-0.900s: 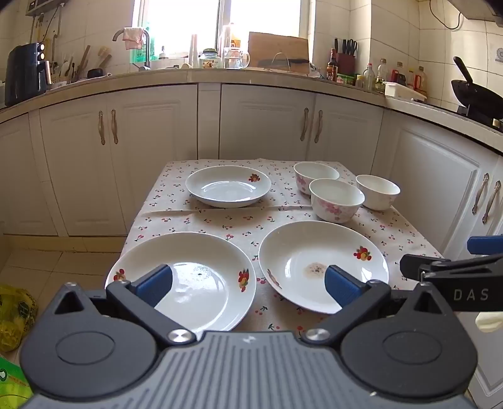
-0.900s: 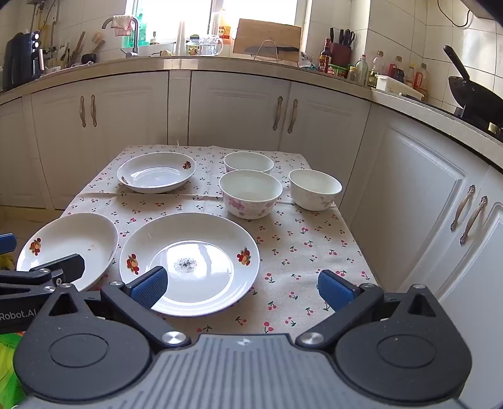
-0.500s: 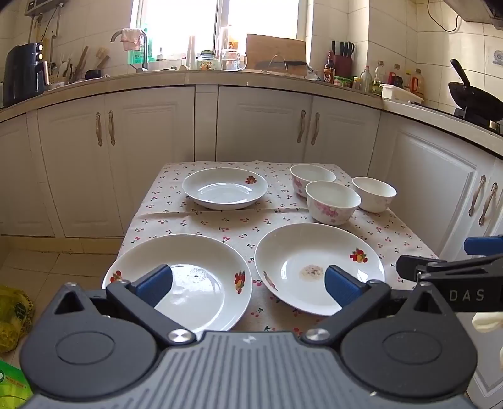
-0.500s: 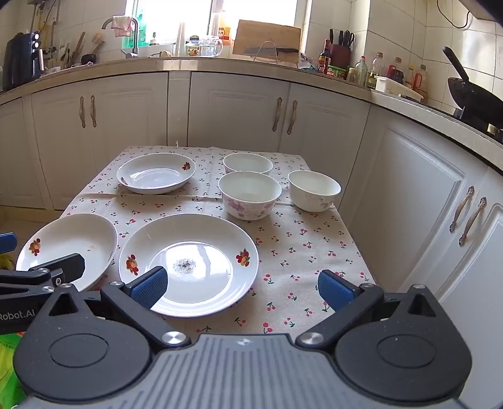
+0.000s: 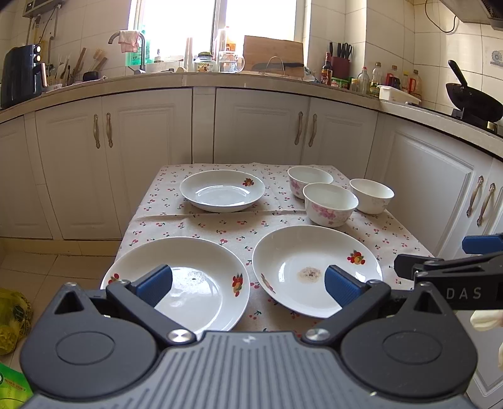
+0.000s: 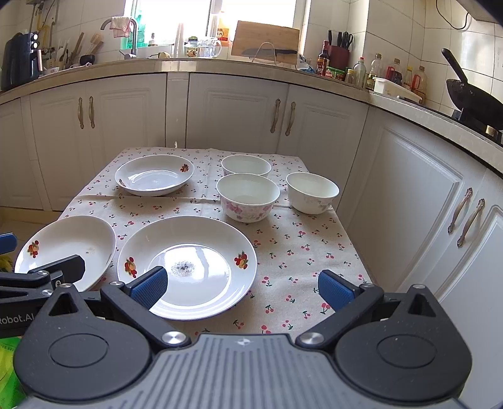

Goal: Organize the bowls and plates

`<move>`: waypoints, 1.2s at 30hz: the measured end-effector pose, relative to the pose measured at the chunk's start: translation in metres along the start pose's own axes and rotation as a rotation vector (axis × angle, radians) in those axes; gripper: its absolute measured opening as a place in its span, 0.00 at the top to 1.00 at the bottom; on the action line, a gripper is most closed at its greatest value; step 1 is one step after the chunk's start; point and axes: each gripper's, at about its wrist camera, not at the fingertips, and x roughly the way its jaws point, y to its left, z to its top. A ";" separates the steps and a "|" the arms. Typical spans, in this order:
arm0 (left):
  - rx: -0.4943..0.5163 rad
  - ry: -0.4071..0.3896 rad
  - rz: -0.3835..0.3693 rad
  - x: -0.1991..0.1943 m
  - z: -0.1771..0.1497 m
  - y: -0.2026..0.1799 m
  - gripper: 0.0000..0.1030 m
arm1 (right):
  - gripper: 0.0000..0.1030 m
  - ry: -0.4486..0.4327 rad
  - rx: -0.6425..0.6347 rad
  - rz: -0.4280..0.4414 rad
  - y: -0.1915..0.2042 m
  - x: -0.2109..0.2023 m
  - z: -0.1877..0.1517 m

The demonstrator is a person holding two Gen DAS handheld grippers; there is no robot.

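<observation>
Left gripper [image 5: 248, 284] gapes empty above two plates [image 5: 176, 283], one perhaps crumb-stained

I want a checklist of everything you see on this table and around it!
Surface: small table under a cherry-print cloth.
Job's things: three plates, near left, near right with a speck patch, far; three bowls, far, pink-flowered, white. None stacked.
Clutter: nothing seen on the table.
Grippers: left gripper and right gripper both open, empty, above the near edge.
Cables: one on the wall tiles, top right.
Surroundings: white cabinets, crowded counter, wok, yellow bag on the floor.
</observation>
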 end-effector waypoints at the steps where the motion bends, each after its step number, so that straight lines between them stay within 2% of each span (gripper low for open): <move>1: 0.000 0.000 0.000 0.000 0.000 0.000 0.01 | 0.00 0.001 0.001 0.000 0.000 0.000 0.000; 36: 0.006 -0.008 -0.001 -0.003 0.001 -0.002 0.01 | 0.00 -0.007 -0.004 -0.009 0.001 -0.001 0.000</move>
